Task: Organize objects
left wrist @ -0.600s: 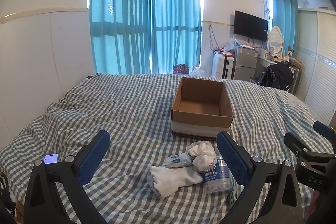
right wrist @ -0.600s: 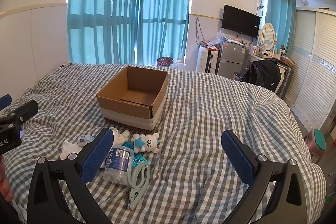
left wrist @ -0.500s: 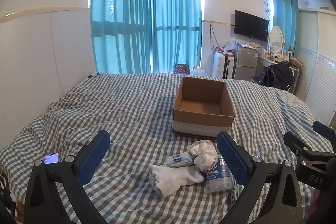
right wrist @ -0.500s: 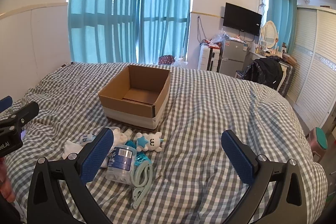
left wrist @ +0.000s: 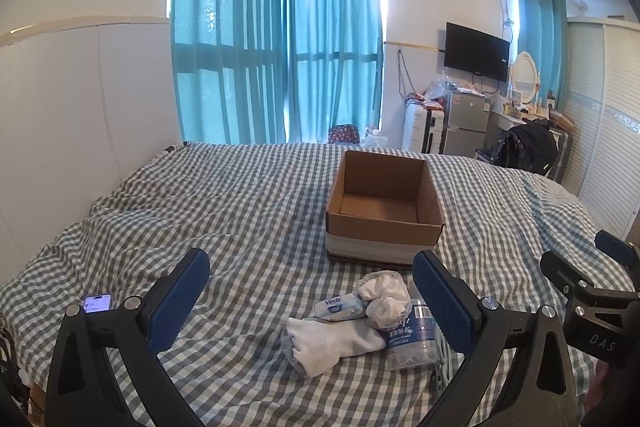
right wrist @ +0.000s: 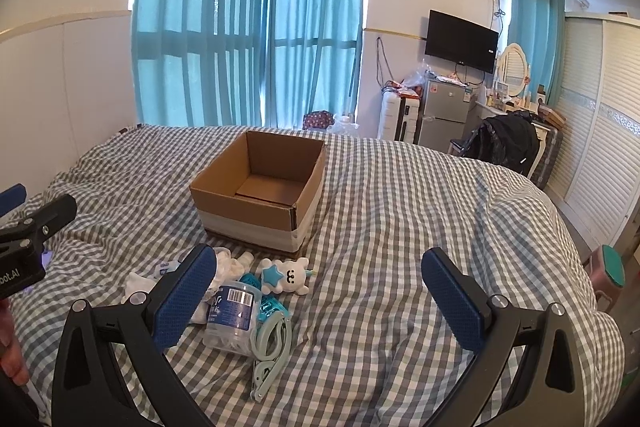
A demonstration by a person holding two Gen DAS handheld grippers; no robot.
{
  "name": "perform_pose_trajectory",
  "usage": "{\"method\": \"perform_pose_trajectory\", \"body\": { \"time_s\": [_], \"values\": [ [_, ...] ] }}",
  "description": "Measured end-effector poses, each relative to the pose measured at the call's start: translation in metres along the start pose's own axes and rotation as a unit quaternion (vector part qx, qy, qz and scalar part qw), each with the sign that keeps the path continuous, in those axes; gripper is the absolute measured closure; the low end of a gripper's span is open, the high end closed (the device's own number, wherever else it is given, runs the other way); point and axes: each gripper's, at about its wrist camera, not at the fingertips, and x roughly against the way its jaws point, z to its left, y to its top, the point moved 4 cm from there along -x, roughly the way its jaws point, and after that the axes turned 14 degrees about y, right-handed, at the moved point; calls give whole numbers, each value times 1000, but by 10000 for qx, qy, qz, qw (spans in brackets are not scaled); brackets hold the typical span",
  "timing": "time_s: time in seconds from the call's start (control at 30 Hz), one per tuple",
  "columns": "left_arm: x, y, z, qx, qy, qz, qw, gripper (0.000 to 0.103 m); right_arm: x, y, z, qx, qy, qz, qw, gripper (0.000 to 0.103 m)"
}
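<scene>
Nothing looks sorted yet. Both grippers hover above the checked bedspread [left wrist: 240, 211] with their fingers spread wide and nothing between them. Just ahead of the left gripper [left wrist: 316, 301], slightly toward its right finger, the pile lies: white sock [left wrist: 332, 343], clear bottle [left wrist: 410, 337], Vinda tissue pack [left wrist: 339, 308]. The right gripper [right wrist: 324, 297] has the bottle, green hanger [right wrist: 270, 351] and star plush [right wrist: 286, 275] by its left finger. Beyond, the cardboard box [left wrist: 384, 223] sits empty.

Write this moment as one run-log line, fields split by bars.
left gripper: open, holding nothing | right gripper: open, holding nothing | cardboard box: no items visible inside | bottle, socks, plush toy: on bed before box
</scene>
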Motion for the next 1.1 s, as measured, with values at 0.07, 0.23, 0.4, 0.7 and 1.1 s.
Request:
{"method": "perform_pose_trajectory", "body": {
  "time_s": [0.07, 0.23, 0.4, 0.7, 1.1],
  "values": [
    [-1, -1, -1, -25, 29, 21, 10000, 0, 1, -1, -1, -28, 12, -10, 10000, 0],
    [0, -1, 1, 24, 13, 17, 10000, 0, 5, 0, 0, 4, 5, -49, 10000, 0],
    [3, -2, 4, 56, 45, -33, 10000, 0, 7, 1, 4, 27, 42, -59, 10000, 0],
    [-25, -21, 8, -7, 94, 248, 9996, 0, -10, -8, 13, 118, 98, 118, 9998, 0],
    [-110, -101, -9, -449, 107, 1397, 9891, 0, -95, -61, 24, 153, 393, 1108, 9930, 0]
  ]
}}
